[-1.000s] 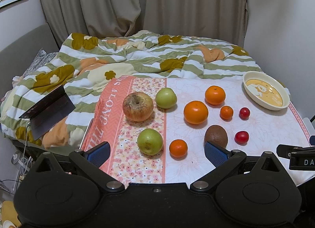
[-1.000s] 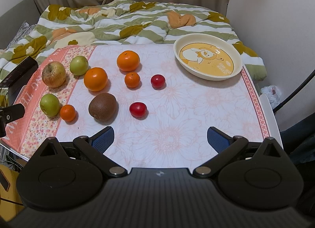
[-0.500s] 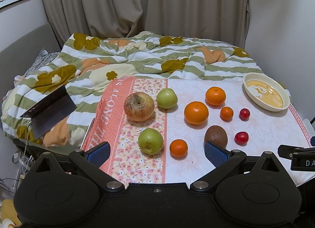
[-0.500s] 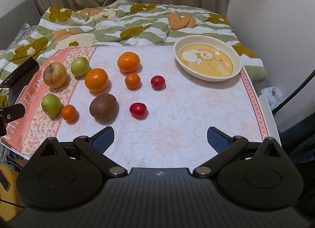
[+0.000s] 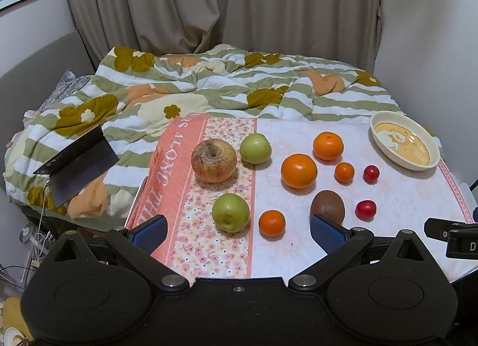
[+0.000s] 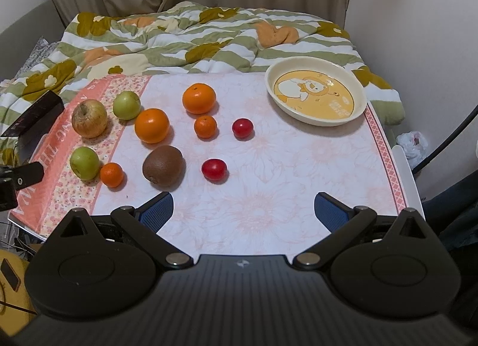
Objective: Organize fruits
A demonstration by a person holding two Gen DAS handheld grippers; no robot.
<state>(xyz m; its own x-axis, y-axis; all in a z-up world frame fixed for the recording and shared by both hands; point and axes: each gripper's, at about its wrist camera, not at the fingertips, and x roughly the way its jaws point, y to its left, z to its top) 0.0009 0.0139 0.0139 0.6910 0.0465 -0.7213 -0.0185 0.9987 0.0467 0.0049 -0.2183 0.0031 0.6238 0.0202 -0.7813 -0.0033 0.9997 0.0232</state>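
2 grippers, fingers (image 6: 156, 207) spread, have barely shifted; 10 fruits unmoved.

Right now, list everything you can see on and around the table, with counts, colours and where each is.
large oranges: 2, orange, table middle
small oranges: 2, orange, one centre, one near edge
green apples: 2, green, left strip
russet apple: 1, yellow-brown, far left
kiwi: 1, brown, near centre
red fruits: 2, red, right of the oranges
dish: 1, cream and yellow, far right corner, empty
tablecloth: 1, pale floral, pink border
quilt: 1, green-striped, behind table
left tongs: open, empty
right tongs: open, empty
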